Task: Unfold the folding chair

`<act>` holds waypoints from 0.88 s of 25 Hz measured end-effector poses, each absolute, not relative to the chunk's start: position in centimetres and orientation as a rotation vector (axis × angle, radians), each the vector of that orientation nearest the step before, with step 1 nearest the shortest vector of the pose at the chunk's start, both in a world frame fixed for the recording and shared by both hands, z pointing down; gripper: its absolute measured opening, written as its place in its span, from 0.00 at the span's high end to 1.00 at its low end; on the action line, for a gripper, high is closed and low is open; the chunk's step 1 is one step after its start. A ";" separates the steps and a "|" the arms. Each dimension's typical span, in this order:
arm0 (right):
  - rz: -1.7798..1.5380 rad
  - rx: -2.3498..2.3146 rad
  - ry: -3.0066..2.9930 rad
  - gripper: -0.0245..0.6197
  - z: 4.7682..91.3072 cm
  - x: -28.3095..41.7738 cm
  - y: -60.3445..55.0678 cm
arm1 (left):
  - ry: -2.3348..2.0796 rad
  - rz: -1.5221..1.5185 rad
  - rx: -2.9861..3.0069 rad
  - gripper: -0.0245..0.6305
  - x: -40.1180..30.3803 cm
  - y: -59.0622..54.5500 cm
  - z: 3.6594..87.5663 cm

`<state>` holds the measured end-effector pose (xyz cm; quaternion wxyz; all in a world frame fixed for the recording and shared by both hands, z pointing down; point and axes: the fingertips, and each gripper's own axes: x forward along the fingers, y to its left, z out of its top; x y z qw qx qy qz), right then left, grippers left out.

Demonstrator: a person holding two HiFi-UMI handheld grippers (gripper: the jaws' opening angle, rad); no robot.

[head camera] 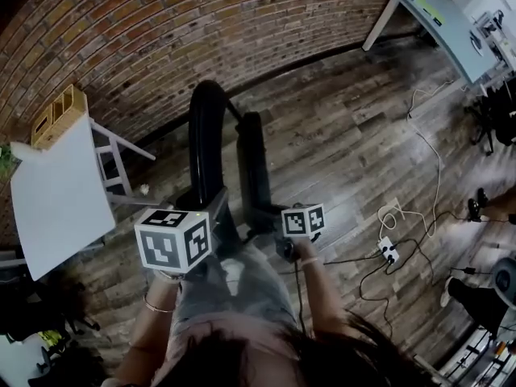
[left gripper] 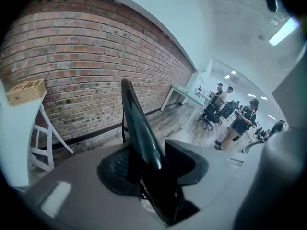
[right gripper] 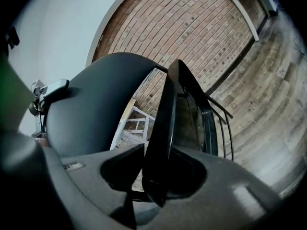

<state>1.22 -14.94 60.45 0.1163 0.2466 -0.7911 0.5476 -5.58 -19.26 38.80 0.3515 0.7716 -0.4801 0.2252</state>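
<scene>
Black jaws, left: the left hand-held gripper (left gripper: pixel 151 169) is clamped, about half closed, on the near edge of the taller arched black panel (left gripper: pixel 136 123). Pads lie on both faces, and the panel shows edge-on between them.
Black jaws, right: the right hand-held gripper (right gripper: pixel 158 171) is clamped at a similar middling width on the edge of the shorter black panel (right gripper: pixel 164 119). A dark tube frame (right gripper: pixel 211 123) runs just to that panel's right.
Task thing: the black folding chair (head camera: pixel 206 135) stands on the wood-plank floor (head camera: pixel 347 135) straight ahead of the person, near the red brick wall (head camera: pixel 121 31). It is not yet opened; the two panels stand nearly parallel with a narrow gap between.
Long axis: both panels run up and away from the grippers toward the wall. The grips are at their low, near ends.
Nearer hand: neither. Each gripper is already on its own panel, the taller on the left and the shorter on the right.
Next move (judgement): widen the gap by swinging the shorter panel rightward and down while the left grip steadies the taller one.
Surroundings: a white bench (head camera: pixel 56 192) stands left of the chair, apart from it.
</scene>
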 end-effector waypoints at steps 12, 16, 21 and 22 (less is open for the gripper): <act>1.552 0.720 -2.250 0.74 61.7 1.4 -14.6 | -1.224 0.544 1.958 0.74 -11.4 -18.6 40.6; 1.538 0.760 -2.192 0.72 62.7 2.8 -14.8 | -1.200 0.536 1.926 0.74 -14.0 -18.3 41.8; 1.480 0.780 -2.141 0.71 63.0 2.3 -15.0 | -1.175 0.518 1.937 0.74 -16.0 -18.2 42.4; 1.466 0.788 -2.127 0.70 63.1 2.2 -14.9 | -1.168 0.520 1.940 0.74 -16.3 -18.2 42.5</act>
